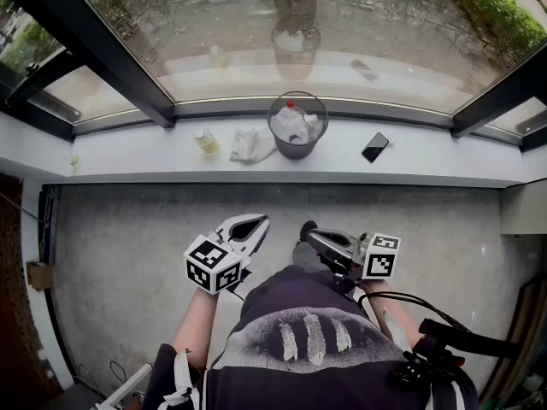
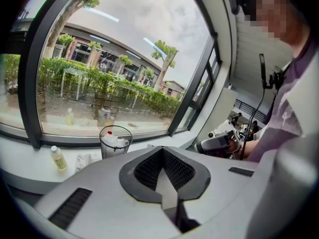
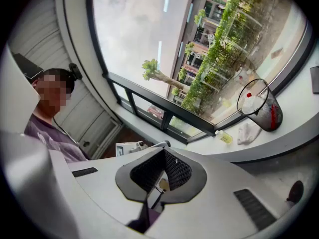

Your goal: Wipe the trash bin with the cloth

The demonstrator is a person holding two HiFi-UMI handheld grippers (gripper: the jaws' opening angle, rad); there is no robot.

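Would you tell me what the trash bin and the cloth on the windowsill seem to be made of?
Trash bin: probably dark metal mesh, matte; its contents show through the wall. Cloth: soft white fabric, apparently, lying crumpled in folds.

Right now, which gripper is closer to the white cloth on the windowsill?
Left. The left gripper hangs back from the sill, in line with the cloth. The right gripper is just as far back, but off to the cloth's right.
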